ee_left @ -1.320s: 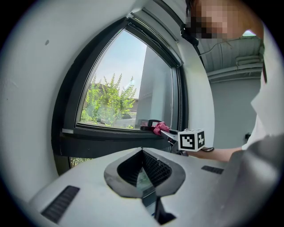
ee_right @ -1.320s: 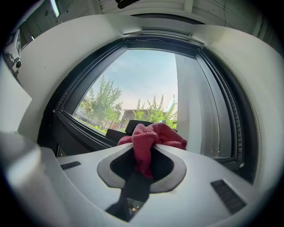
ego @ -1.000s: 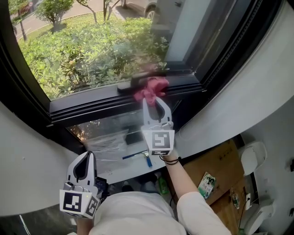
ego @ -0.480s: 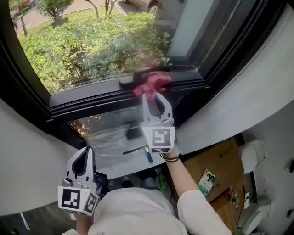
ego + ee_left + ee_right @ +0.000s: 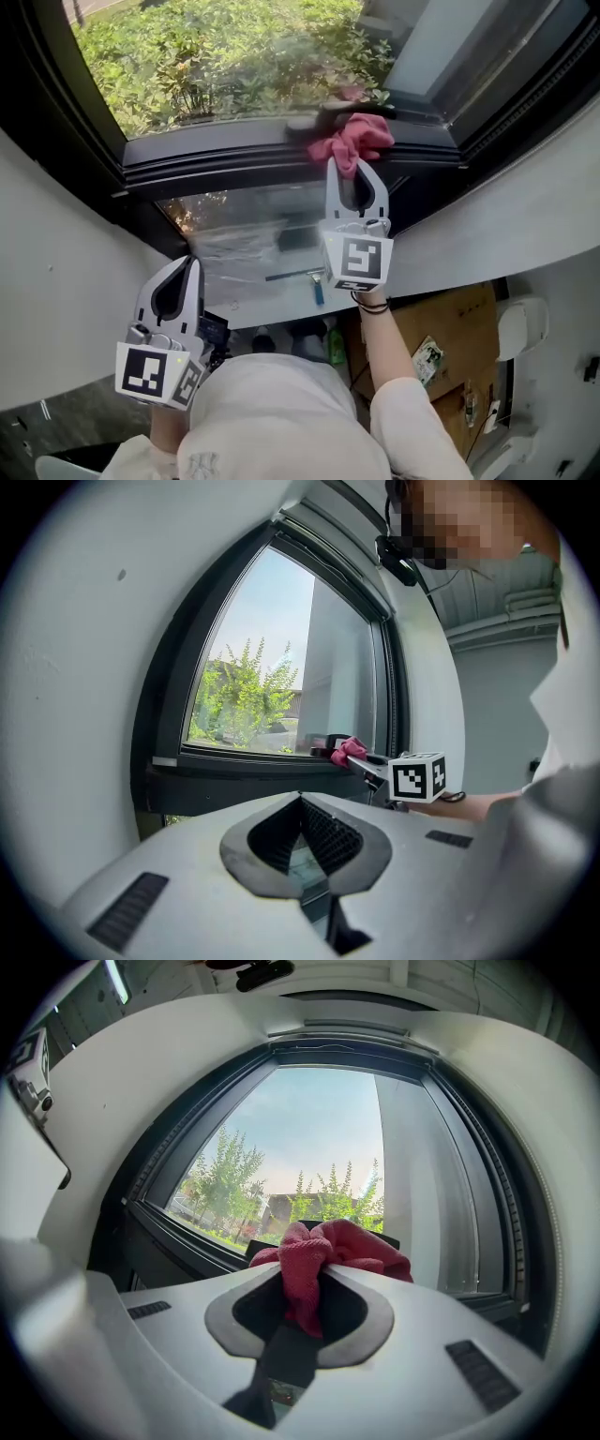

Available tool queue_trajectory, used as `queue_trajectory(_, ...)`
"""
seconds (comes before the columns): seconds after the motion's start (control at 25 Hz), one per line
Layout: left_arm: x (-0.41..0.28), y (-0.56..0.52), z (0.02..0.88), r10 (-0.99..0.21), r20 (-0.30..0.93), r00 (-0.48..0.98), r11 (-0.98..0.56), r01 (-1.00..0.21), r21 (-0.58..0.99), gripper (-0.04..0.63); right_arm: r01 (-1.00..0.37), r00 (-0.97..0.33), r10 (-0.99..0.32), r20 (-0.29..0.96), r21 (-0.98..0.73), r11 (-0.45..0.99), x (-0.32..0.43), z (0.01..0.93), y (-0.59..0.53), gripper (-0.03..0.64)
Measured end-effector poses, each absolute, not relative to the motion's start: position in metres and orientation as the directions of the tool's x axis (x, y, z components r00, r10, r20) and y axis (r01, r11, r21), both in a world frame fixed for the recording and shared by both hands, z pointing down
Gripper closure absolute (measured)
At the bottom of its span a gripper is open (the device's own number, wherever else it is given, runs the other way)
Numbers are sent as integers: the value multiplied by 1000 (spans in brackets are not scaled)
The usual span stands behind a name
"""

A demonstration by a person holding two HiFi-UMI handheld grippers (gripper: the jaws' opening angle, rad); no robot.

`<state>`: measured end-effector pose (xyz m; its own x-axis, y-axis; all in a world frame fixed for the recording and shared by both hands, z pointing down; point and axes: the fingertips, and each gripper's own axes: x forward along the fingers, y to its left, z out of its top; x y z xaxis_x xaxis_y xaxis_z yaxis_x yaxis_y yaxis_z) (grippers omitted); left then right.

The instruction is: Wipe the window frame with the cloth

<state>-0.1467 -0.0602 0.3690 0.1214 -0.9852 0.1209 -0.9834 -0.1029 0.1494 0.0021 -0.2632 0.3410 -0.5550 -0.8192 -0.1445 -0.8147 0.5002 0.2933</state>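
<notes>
My right gripper [image 5: 352, 164] is shut on a crumpled pink cloth [image 5: 352, 139] and holds it against the black lower rail of the window frame [image 5: 216, 155], beside a black window handle [image 5: 323, 120]. Looking along the right gripper's jaws, the cloth [image 5: 323, 1255] bulges out between the two tips in front of the frame [image 5: 178, 1232]. My left gripper [image 5: 178, 277] hangs low at the left beside the white wall, shut with nothing in it. From the left gripper view the cloth [image 5: 345, 751] shows small on the sill, and the left jaws [image 5: 302, 803] meet at their tips.
A white wall [image 5: 56, 272] curves round at the left and another [image 5: 525, 216] at the right. Below the window a ledge carries a clear plastic bag [image 5: 234, 248] and a blue-handled tool [image 5: 314, 281]. A cardboard box [image 5: 450, 347] sits at lower right. Green shrubs fill the glass.
The right gripper has slid the pink cloth rightward along the lower frame rail, past the handle. The head view has tilted lower. The left gripper stays by the wall.
</notes>
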Motion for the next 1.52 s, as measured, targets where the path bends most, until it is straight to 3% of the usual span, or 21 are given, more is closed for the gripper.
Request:
queue_trajectory(0.4, -164, -58, 366, -991, 117, 65, -49, -990, 135, 588, -814, -558, -816, -151, 292, 502, 0, 341, -262, 540)
queue_trajectory(1.52, -152, -51, 366, -989, 118, 83, -66, -988, 142, 588, -813, -565, -810, -156, 272, 514, -8, 342, -258, 540)
